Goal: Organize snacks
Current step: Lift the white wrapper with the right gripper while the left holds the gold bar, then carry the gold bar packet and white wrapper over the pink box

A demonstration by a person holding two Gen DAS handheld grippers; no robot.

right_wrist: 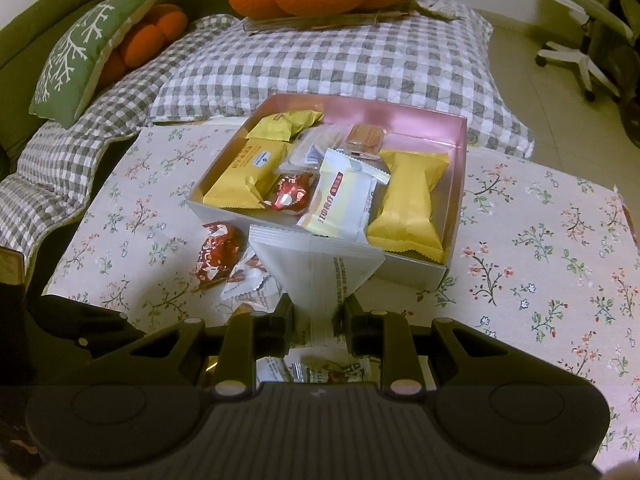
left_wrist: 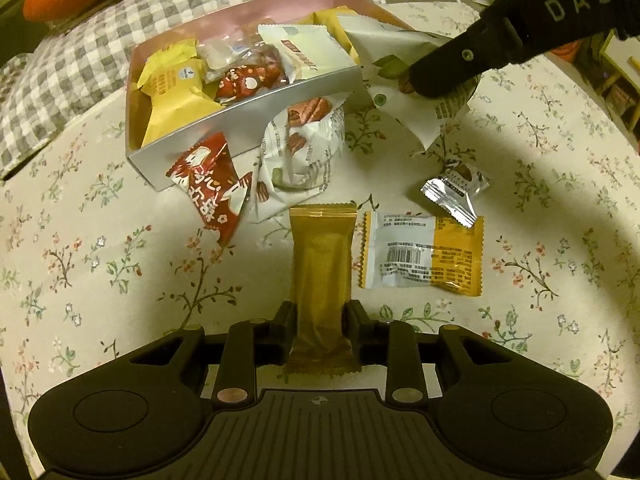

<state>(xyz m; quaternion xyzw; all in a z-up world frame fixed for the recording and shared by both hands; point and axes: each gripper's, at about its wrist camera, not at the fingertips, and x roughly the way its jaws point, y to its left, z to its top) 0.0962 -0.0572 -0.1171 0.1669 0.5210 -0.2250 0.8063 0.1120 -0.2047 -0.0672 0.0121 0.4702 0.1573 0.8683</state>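
Jaws of your left gripper (left_wrist: pixel 319 316) clench the slim gold foil snack bar (left_wrist: pixel 322 268); right gripper (right_wrist: pixel 319 317) pinches the white crinkly pouch (right_wrist: pixel 320 268). Both wrappers feel light and slippery, so grip mid-body. Pink-lined box (right_wrist: pixel 460 184) waits at 12 o'clock.

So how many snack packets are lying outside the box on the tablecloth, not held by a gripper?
4: red packet by the box, white nut packet beside it, silver packet, yellow-and-white packet. Others may be hidden.

The right gripper (right_wrist: pixel 318 318) clamps a white snack packet (right_wrist: pixel 320 264) between its fingers (right_wrist: pixel 284 320), its top overlapping the near wall of the snack box (right_wrist: pixel 454 240). A red candy (right_wrist: pixel 214 254) lies on the surface (right_wrist: pixel 540 240) beside the box's near-left corner.
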